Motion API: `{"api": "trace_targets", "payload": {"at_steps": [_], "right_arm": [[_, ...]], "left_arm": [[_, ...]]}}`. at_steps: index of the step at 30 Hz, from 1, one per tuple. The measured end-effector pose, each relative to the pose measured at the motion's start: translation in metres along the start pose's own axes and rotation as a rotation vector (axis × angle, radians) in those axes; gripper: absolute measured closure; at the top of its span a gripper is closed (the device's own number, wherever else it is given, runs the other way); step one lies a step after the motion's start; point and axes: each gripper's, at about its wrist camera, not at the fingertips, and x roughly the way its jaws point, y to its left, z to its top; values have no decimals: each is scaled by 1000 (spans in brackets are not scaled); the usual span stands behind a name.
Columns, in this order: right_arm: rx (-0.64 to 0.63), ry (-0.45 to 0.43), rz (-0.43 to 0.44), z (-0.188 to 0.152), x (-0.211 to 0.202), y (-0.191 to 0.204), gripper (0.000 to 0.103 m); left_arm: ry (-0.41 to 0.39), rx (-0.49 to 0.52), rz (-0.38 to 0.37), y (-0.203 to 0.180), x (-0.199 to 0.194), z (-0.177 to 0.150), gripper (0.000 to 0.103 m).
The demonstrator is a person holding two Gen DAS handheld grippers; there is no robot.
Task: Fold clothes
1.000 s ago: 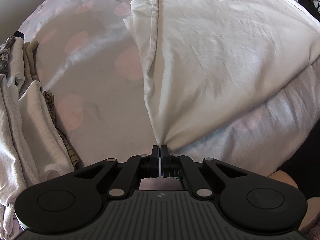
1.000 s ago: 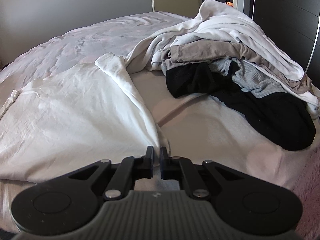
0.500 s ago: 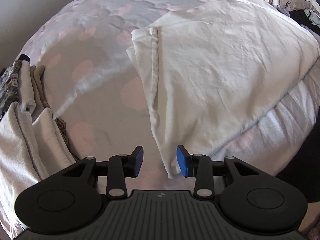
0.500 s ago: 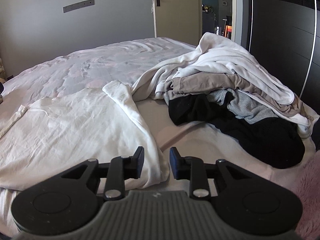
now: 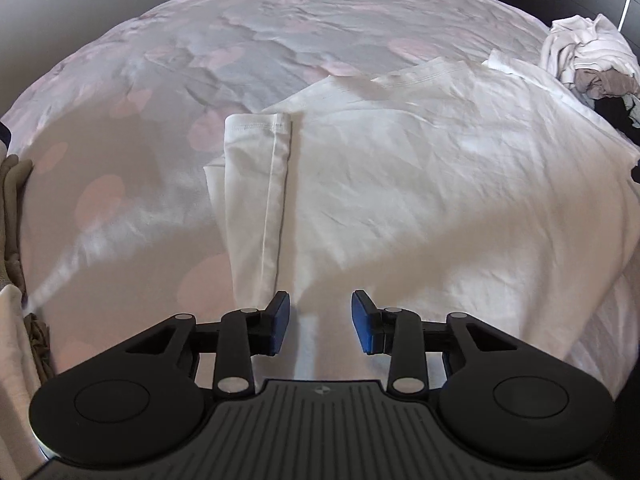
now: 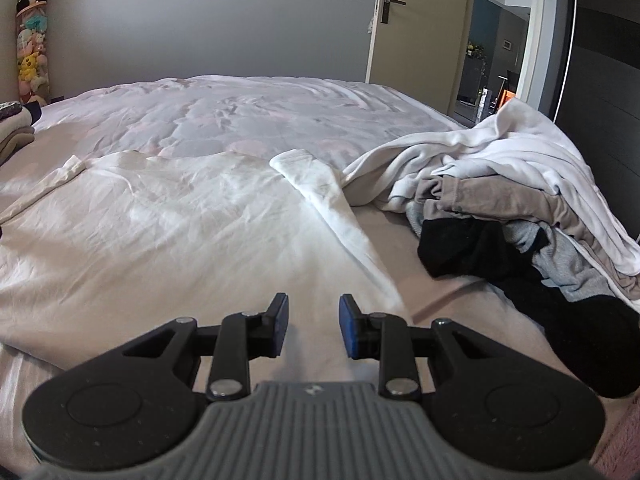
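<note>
A white long-sleeved shirt [image 5: 420, 200] lies spread flat on the bed. Its left sleeve [image 5: 256, 184] is folded in along the body, and its right sleeve [image 6: 332, 208] lies along the other side. My left gripper [image 5: 320, 322] hovers over the shirt's near edge. Its jaws are closing, with cloth showing below the gap, but the blue pads press on nothing. My right gripper [image 6: 313, 326] stands open above the shirt [image 6: 160, 232], near the lower end of the right sleeve, and holds nothing.
A heap of unfolded white, beige, grey and black clothes [image 6: 500, 200] sits to the right of the shirt. A stack of folded clothes [image 5: 16, 240] lies at the left edge. The spotted bedspread [image 5: 200, 60] stretches beyond. A door [image 6: 416, 40] stands open behind the bed.
Both grippers were shut on the shirt's near corners a second ago. They have let go, opened and drawn back, and the shirt now lies flat. Both views tilt up.
</note>
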Motion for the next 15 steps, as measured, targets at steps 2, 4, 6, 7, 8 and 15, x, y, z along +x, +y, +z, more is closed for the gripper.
{"api": "trace_targets", "payload": {"at_steps": [2,4,6,7,8,15], "right_arm": [[-20,13,1,-2,7,5,72],[-24,30,2,-4,12,6,72],[-20,45,3,-5,17,7,71],[-14,50,2,-5,18,6,71],[-7,53,-1,-5,18,6,69],[20,78,0,2,19,7,68]], "left_arm": [[-5,-22,8,8,11,1,70],[-22,-37,22,16,16,2,70],[-47,-44,46,22,18,3,70],[-60,-47,58,25,18,4,70],[-73,-49,72,27,19,5,70],[-116,-98,176,50,24,13,70]]}}
